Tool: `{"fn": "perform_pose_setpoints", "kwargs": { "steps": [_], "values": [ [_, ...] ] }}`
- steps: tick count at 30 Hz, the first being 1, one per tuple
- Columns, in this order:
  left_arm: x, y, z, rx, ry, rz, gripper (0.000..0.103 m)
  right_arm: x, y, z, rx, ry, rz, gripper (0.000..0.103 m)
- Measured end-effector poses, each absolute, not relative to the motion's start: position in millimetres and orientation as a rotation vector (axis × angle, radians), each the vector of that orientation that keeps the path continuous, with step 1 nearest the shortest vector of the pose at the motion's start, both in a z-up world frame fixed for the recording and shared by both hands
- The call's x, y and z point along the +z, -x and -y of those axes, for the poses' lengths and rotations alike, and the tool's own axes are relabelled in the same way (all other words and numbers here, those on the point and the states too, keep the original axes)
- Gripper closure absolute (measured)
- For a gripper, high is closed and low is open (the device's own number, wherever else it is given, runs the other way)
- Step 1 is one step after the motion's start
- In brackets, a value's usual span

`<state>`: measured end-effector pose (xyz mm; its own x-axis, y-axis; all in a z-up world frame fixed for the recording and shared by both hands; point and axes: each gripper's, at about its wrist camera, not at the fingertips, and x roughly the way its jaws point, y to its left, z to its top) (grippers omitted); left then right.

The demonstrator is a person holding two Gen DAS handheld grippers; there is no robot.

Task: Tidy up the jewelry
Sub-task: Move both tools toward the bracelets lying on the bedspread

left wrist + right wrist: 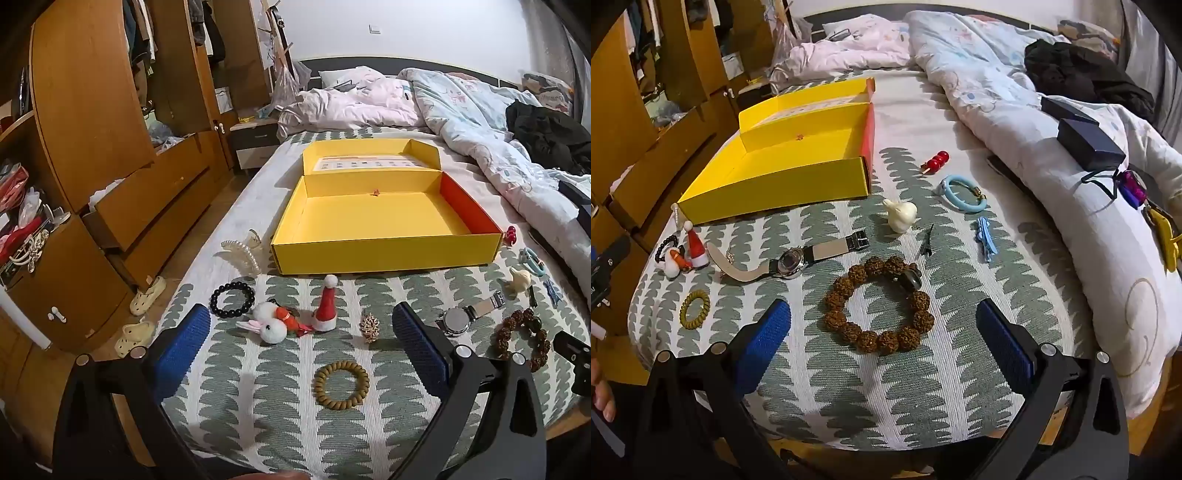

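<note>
An open, empty yellow box [384,254] lies on the patterned bed cover; it also shows in the right wrist view [775,184]. My left gripper [299,332] is open above an olive coil hair tie [341,384], with a gold brooch [370,325], a Santa hat clip [327,306], a pompom bunny clip [267,321] and a black bead bracelet [232,299] ahead. My right gripper [882,325] is open around a brown seed bracelet [879,306], not touching it. A wristwatch [798,260], white bunny figure [900,216], blue bangle [962,194], blue clip [986,238] and red berry pin [936,160] lie beyond.
A rumpled duvet [1015,122] with dark boxes [1086,136] and keys [1134,188] borders the right. A pearl claw clip [242,253] lies by the box's left corner. The wooden wardrobe [92,129] with open drawers stands left of the bed, slippers [147,295] on the floor.
</note>
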<state>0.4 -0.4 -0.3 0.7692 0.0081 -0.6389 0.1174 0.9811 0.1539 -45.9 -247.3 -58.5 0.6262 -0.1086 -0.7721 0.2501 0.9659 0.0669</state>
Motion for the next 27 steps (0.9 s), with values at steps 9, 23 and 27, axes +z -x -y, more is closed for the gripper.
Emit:
{"fn": "perform_pose_setpoints", "kwargs": {
  "steps": [9, 23, 27],
  "values": [
    [0, 0, 0, -0.061, -0.186, -0.686, 0.005, -66, 42, 249, -0.204, -0.181, -0.878, 0.003],
    [-22, -31, -23, -0.021, -0.137, -0.856, 0.005, -64, 40, 268, -0.090, -0.294, -0.911, 0.003],
    [-31, -40, -33, 0.000, -0.138, -0.911, 0.005, -64, 39, 281, -0.093, -0.336, -0.920, 0.003]
  ]
}}
